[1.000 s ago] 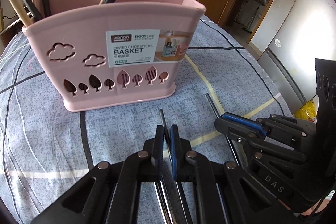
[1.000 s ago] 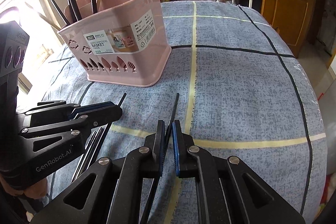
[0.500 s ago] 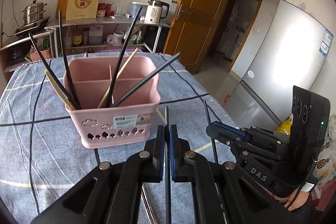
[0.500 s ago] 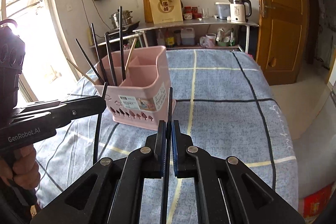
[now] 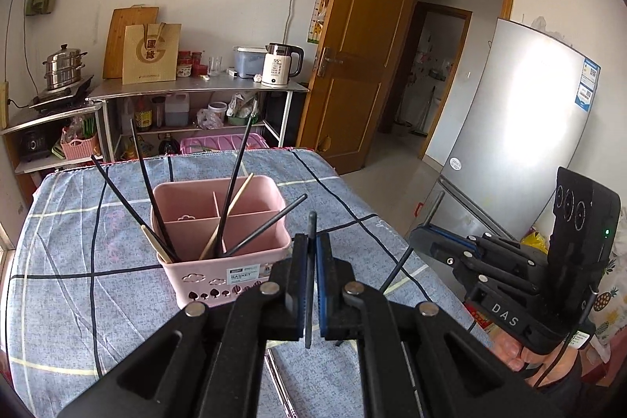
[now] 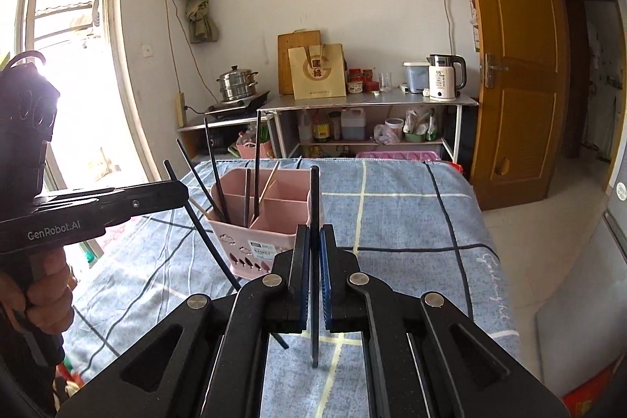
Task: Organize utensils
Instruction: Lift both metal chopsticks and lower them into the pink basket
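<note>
1. Both grippers have risen since a second ago; the pink basket (image 5: 219, 241), which filled the left wrist view then, now sits small and lower, with the room behind it visible.
2. Left gripper (image 5: 310, 253): jaws pressed together, pinching one black chopstick (image 5: 310, 269), held clear above the cloth, just in front of the basket.
3. Right gripper (image 6: 313, 253): jaws pressed together on a second black chopstick (image 6: 314, 261), front right of the basket.
4. Basket stands upright on the blue checked cloth (image 5: 70, 261), divided into compartments, label facing the grippers.
5. Basket holds several black chopsticks (image 5: 231, 190) and pale wooden ones (image 5: 229, 214), all leaning; most sit in its front compartments.
</note>
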Demonstrator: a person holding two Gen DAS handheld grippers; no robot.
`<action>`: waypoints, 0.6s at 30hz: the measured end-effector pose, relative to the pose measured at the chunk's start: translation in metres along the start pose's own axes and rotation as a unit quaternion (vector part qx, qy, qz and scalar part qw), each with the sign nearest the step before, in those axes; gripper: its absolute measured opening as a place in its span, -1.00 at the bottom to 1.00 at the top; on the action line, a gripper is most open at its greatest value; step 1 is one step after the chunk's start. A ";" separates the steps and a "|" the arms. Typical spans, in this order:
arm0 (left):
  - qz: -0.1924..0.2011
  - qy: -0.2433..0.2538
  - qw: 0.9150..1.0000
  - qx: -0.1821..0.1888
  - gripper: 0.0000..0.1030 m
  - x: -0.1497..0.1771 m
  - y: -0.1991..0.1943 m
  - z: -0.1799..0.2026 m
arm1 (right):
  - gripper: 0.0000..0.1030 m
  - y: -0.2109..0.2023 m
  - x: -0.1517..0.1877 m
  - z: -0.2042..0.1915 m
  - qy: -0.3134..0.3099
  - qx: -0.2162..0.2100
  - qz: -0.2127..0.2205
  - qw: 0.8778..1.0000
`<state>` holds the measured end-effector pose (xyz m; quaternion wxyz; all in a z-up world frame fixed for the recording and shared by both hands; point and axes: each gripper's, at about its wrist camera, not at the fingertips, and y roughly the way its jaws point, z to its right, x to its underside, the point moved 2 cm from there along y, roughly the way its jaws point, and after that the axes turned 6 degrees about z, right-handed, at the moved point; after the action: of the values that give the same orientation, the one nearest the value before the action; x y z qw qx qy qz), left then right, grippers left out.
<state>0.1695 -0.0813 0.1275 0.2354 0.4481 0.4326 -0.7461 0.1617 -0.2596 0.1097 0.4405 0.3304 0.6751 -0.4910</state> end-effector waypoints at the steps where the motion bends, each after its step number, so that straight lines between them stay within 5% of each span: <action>1: 0.000 0.001 1.000 -0.001 -0.91 -0.001 -0.001 0.000 | -0.91 -0.001 -0.001 0.000 0.000 0.000 0.002 1.000; 18: 0.007 0.004 1.000 -0.014 -0.91 -0.014 -0.027 -0.018 | -0.91 -0.003 -0.014 -0.012 -0.011 -0.023 0.015 1.000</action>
<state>0.1650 -0.0522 0.1468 0.2453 0.4510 0.4406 -0.7364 0.1611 -0.2490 0.1249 0.4624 0.3253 0.6763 -0.4721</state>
